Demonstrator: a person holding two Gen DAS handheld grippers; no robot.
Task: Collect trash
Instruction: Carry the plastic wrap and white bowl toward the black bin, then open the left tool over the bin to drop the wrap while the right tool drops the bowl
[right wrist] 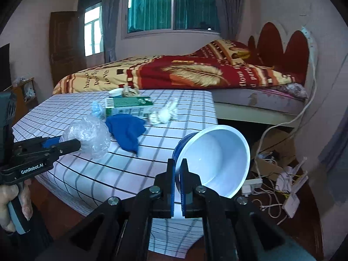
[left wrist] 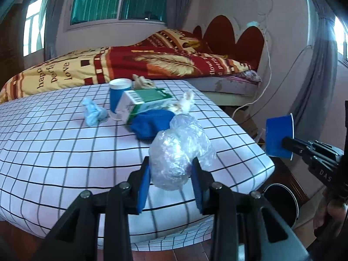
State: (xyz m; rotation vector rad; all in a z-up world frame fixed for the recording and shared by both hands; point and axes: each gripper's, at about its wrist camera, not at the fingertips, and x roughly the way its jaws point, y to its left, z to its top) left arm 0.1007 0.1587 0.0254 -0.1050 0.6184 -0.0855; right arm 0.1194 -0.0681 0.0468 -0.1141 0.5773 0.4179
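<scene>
My left gripper is shut on a crumpled ball of clear plastic, held just above the near right corner of the checked table. My right gripper is shut on the rim of a blue paper cup with a white inside, held off the table's right edge. Each gripper shows in the other's view: the right gripper with the cup, and the left gripper with the plastic ball. On the table lie a green-white carton, an upright blue cup, a blue cloth, a light blue wad and crumpled tissues.
A dark round bin stands on the floor below the table's right corner. Behind the table is a bed with a red and yellow quilt. Cables, a power strip and cardboard litter the floor on the right.
</scene>
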